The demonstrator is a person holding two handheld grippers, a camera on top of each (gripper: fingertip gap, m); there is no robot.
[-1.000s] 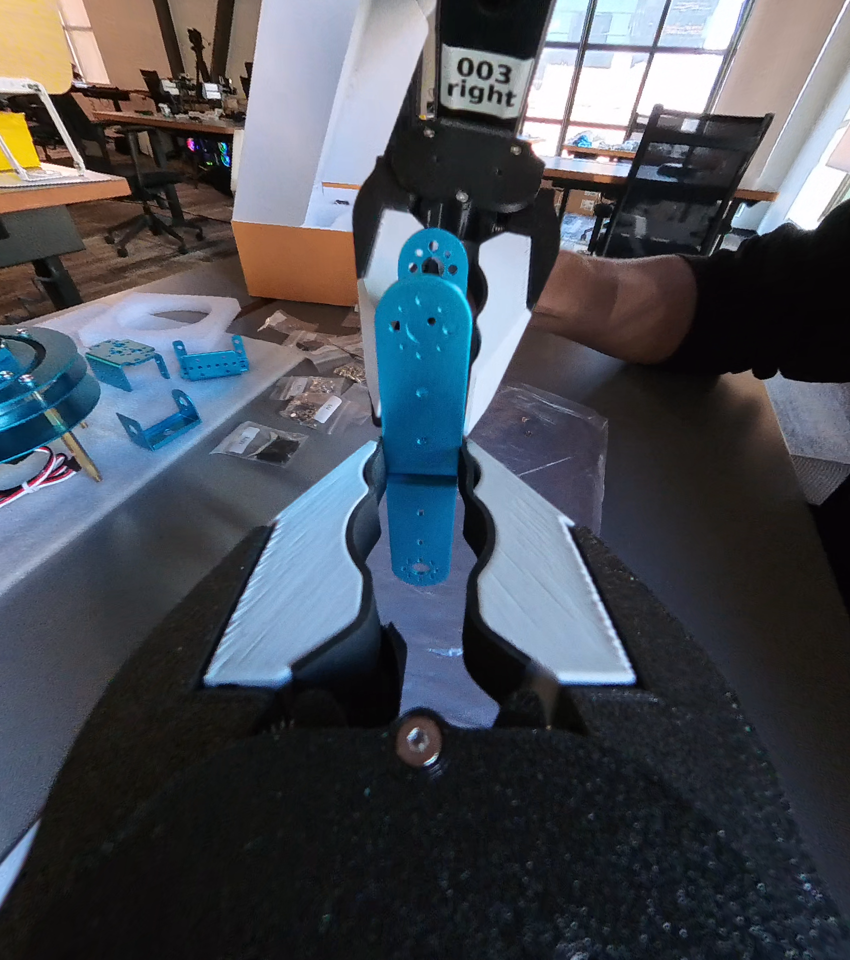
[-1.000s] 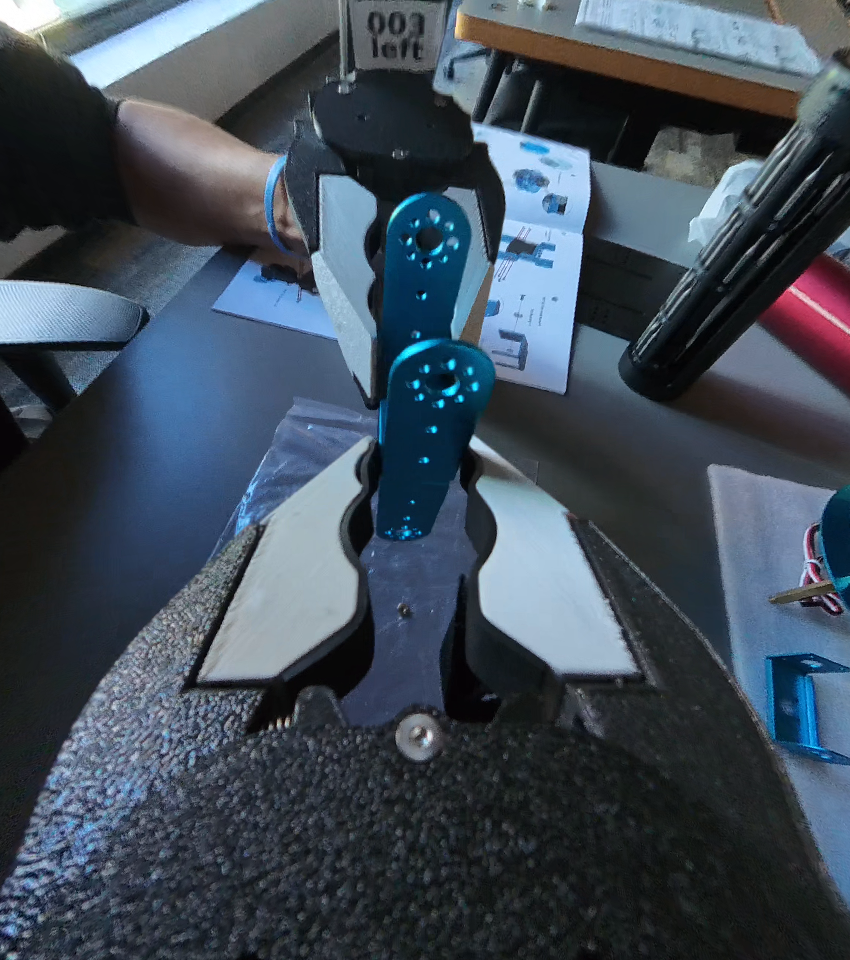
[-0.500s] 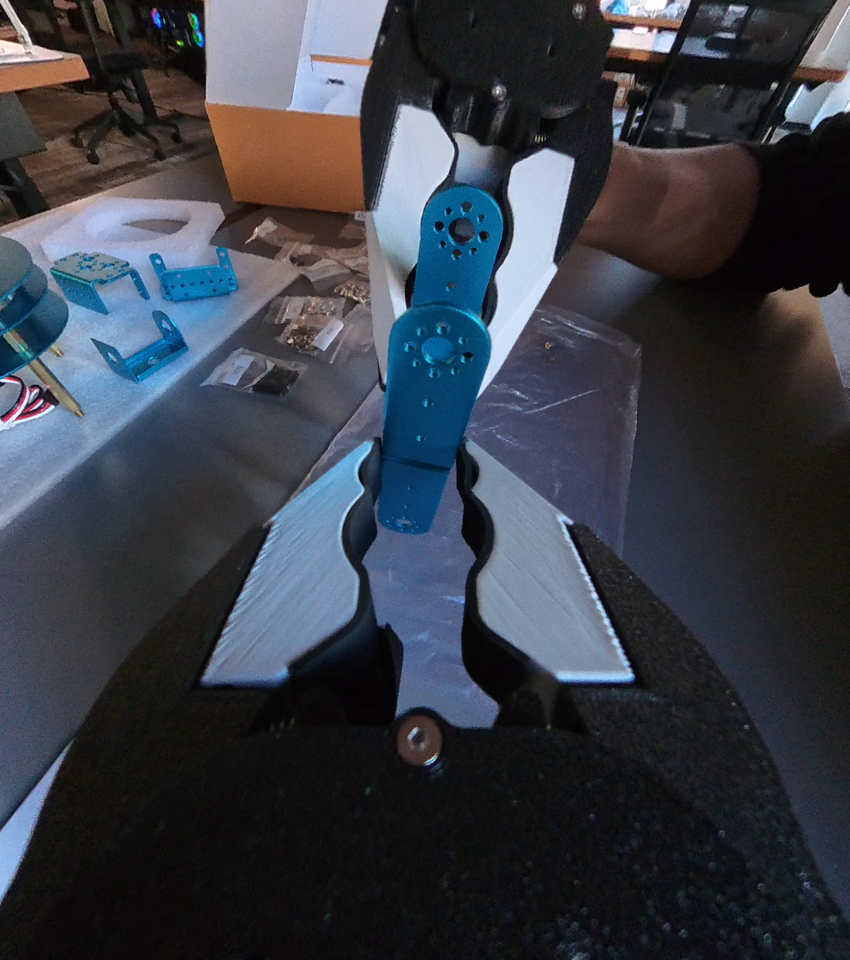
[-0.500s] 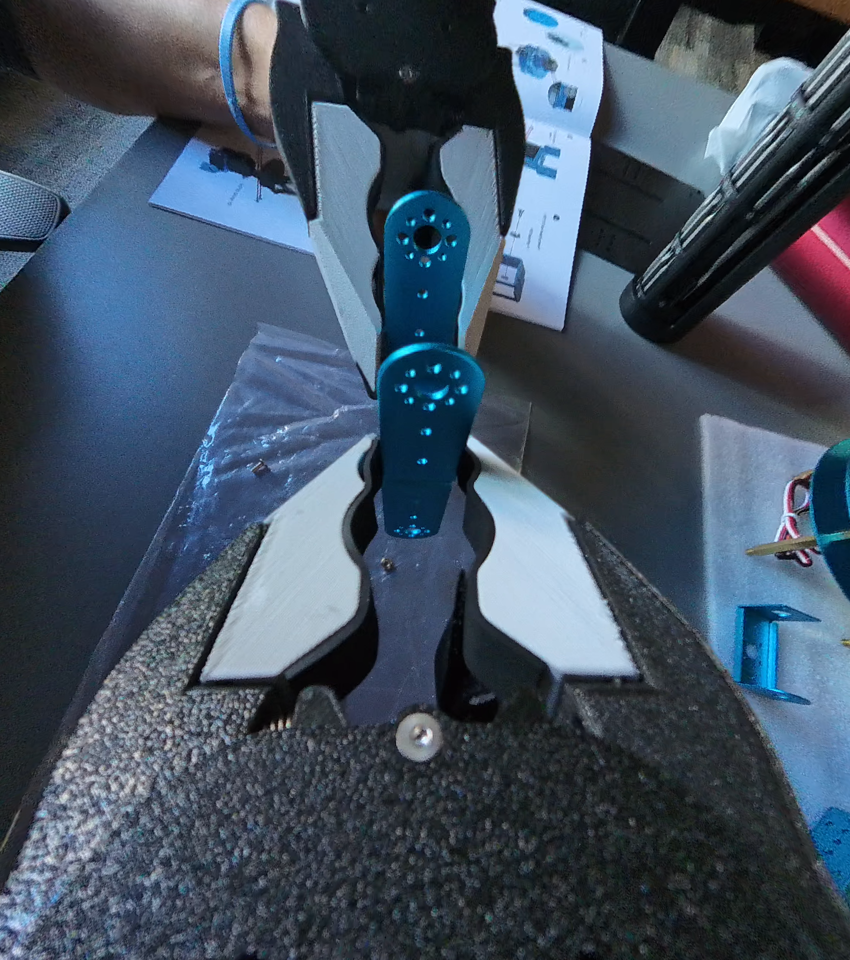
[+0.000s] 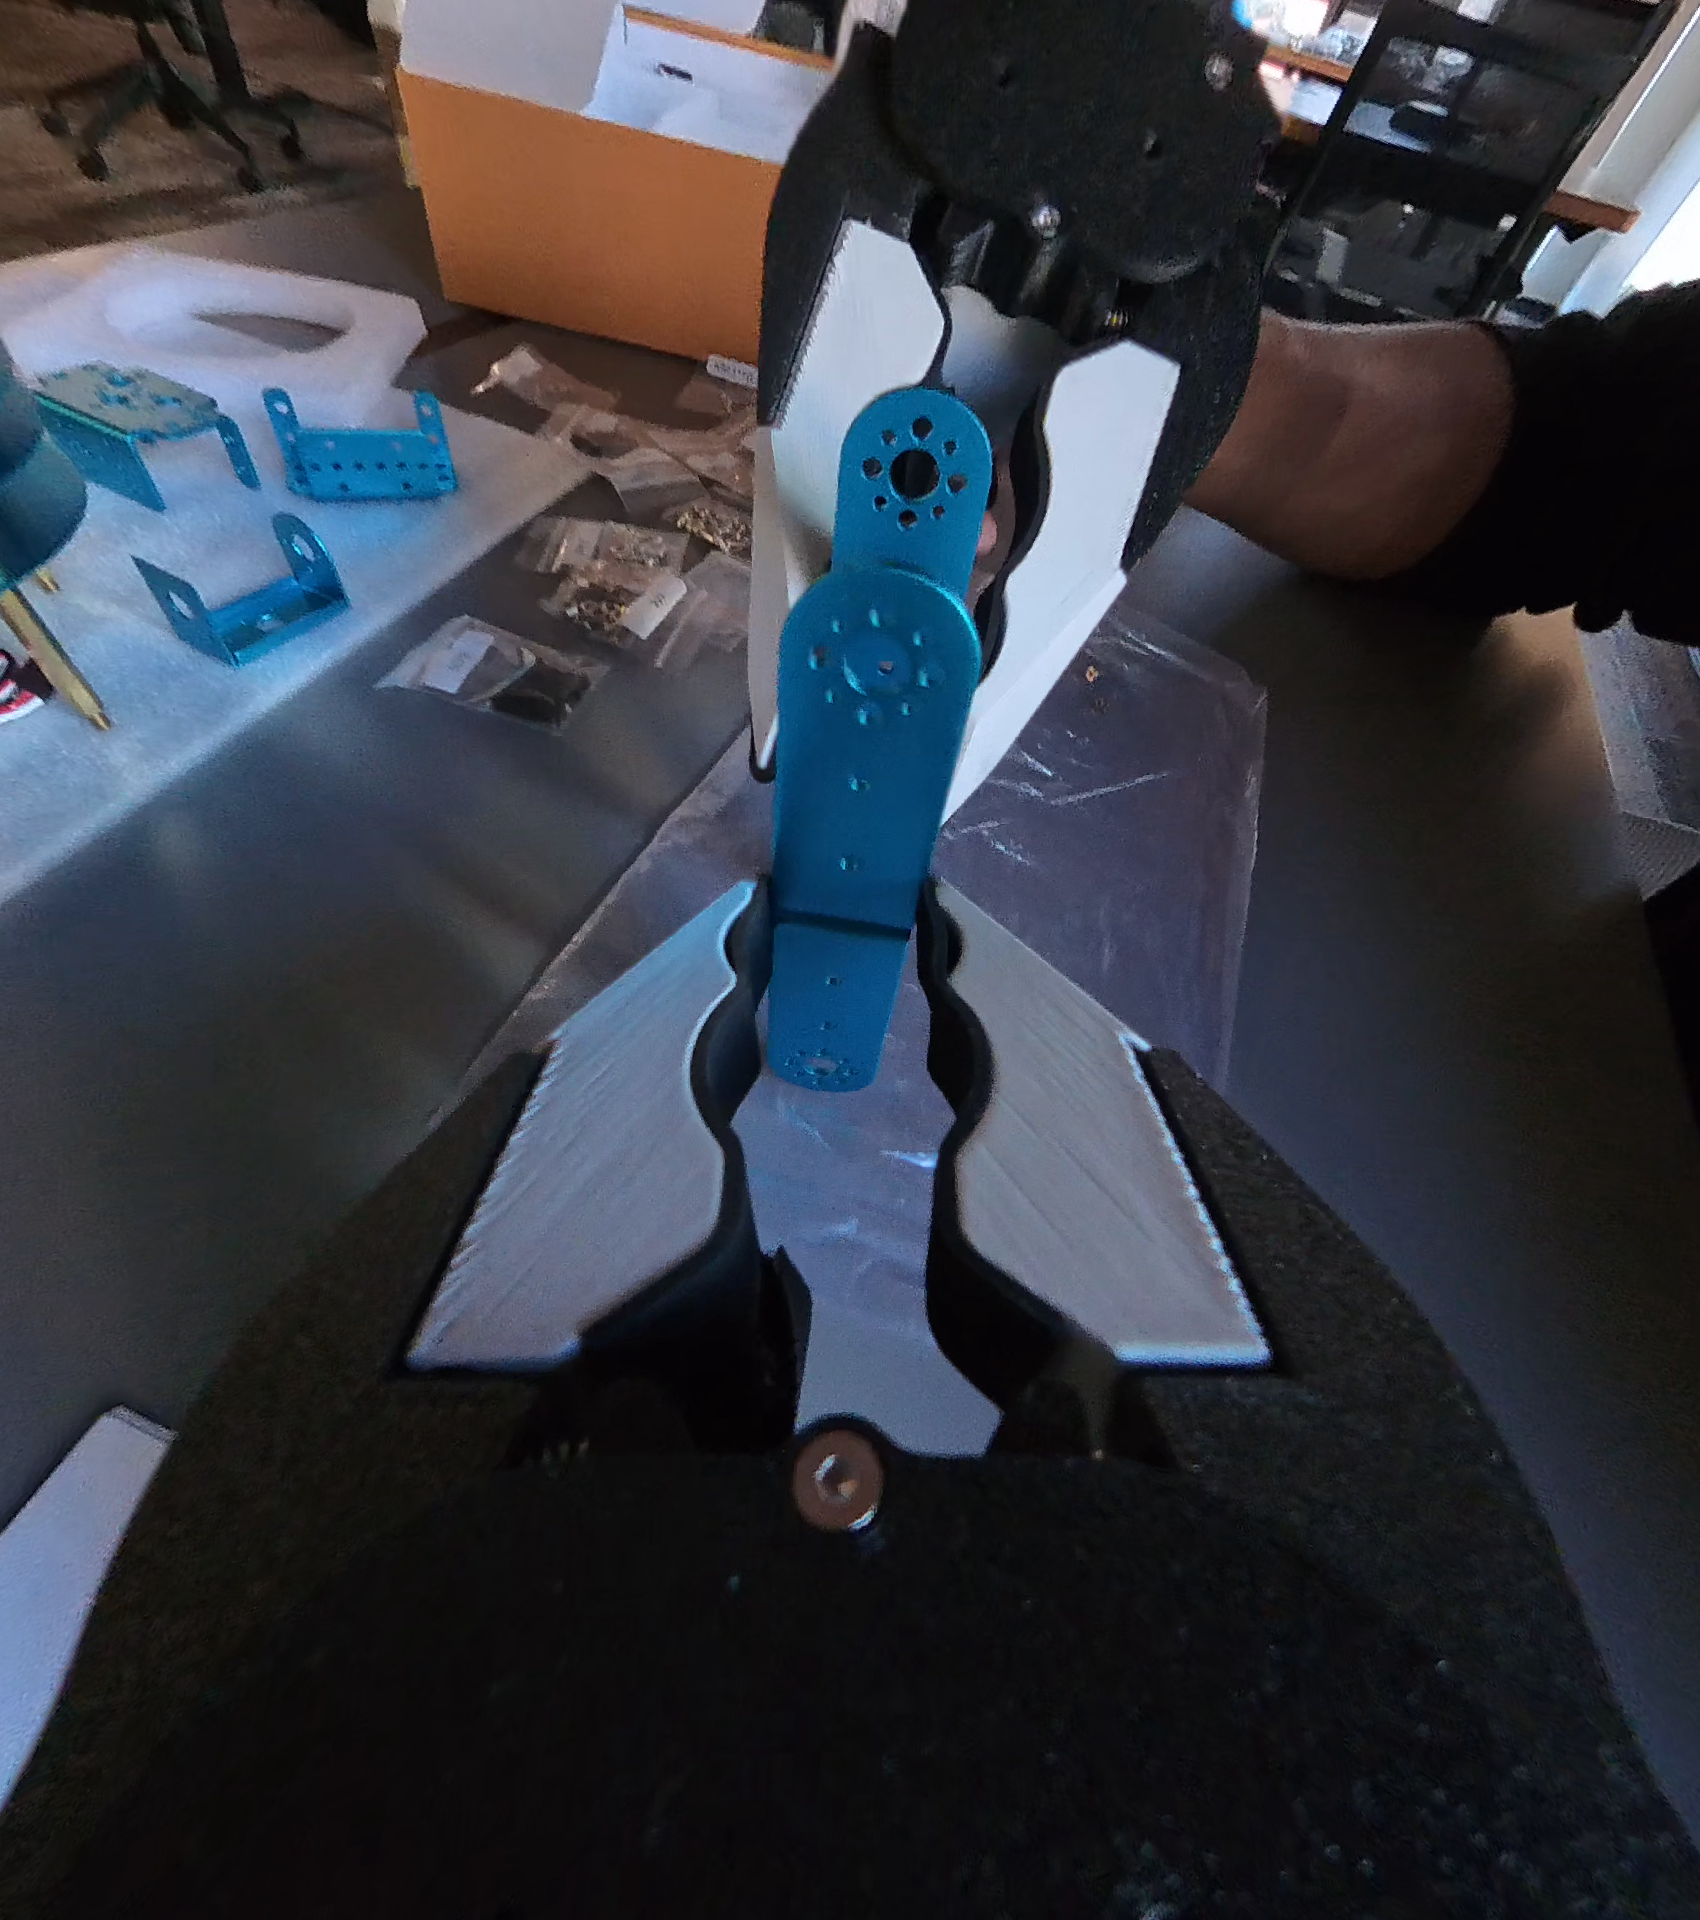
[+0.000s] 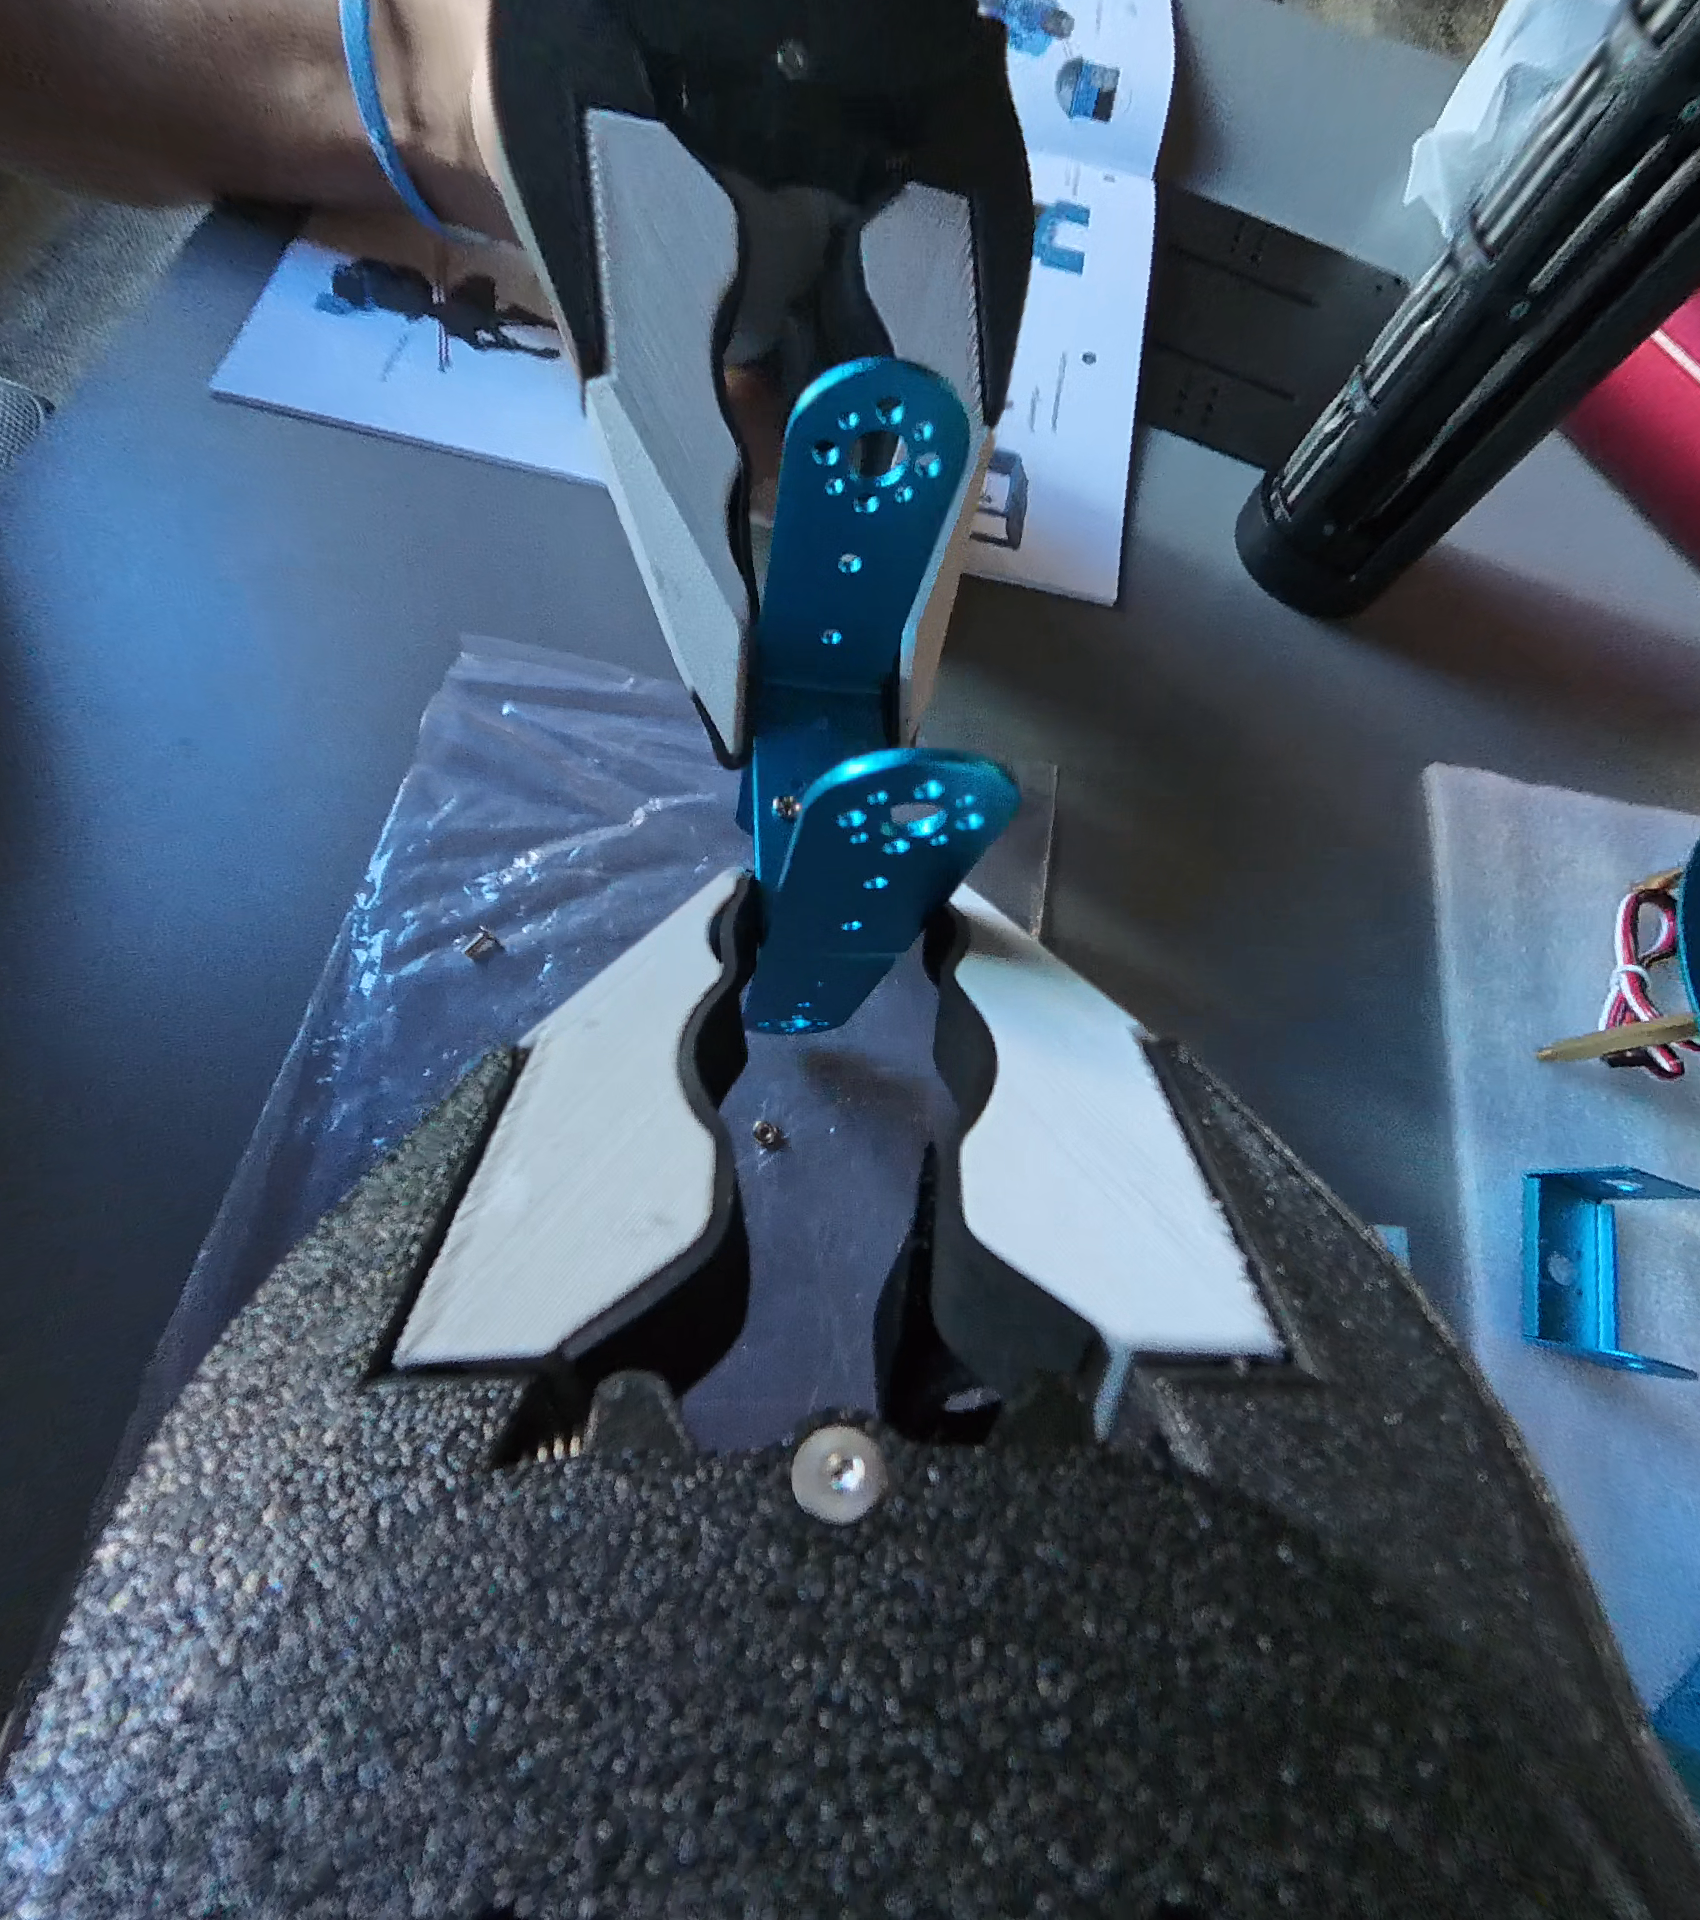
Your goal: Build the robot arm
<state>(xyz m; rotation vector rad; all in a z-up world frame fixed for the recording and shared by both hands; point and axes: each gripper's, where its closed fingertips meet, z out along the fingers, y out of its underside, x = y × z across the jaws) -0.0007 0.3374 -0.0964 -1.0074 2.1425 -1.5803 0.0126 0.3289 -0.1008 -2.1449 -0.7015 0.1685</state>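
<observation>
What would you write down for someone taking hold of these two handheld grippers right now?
Left gripper: shut on a blue bracket, held upright.
Right gripper: shut on a second blue bracket.
The two brackets are pressed close together in mid-air between the grippers; I cannot tell whether they are joined.
Below them: a clear plastic bag on the dark table, with a small loose fastener on it.
To the side: spare blue brackets on white foam sheet.
</observation>
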